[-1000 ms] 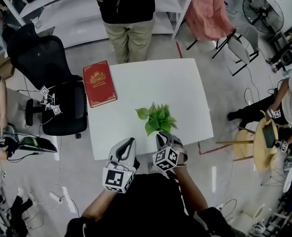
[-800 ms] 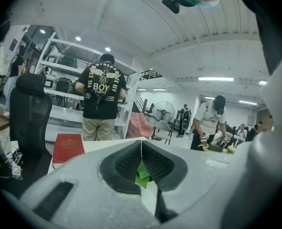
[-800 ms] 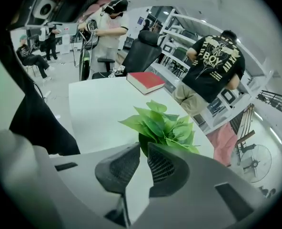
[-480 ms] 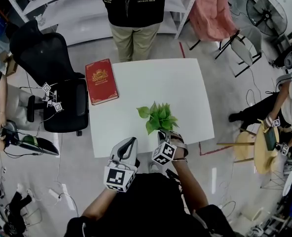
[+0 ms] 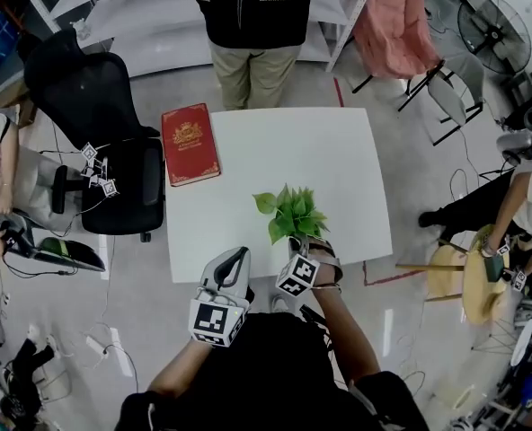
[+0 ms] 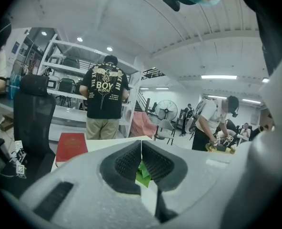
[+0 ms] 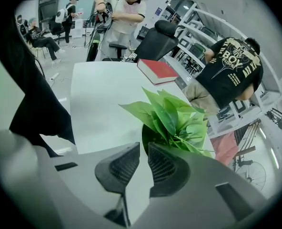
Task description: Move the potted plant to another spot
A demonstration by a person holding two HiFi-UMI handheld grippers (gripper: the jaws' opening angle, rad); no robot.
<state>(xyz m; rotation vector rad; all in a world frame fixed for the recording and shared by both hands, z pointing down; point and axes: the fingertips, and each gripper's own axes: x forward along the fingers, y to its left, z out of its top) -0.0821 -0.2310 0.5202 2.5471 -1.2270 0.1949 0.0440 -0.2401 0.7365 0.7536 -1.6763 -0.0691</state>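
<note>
**Colleague:** What does your head view show?

**Me:** I see a white table (image 5: pixel 329 160) with the potted plant (image 5: pixel 293 212) close to its near edge, the leaves hiding the pot. My right gripper (image 5: pixel 307 246) is just beside the plant's near side. My left gripper (image 5: pixel 234 259) has its tip at the table's edge, apart from the plant.

**Colleague:** Anything else?

**Me:** A red book (image 5: pixel 190 144) lies at the far left corner. A person (image 5: pixel 252 25) stands at the far side, and a black office chair (image 5: pixel 95 106) sits left of the table.
</note>
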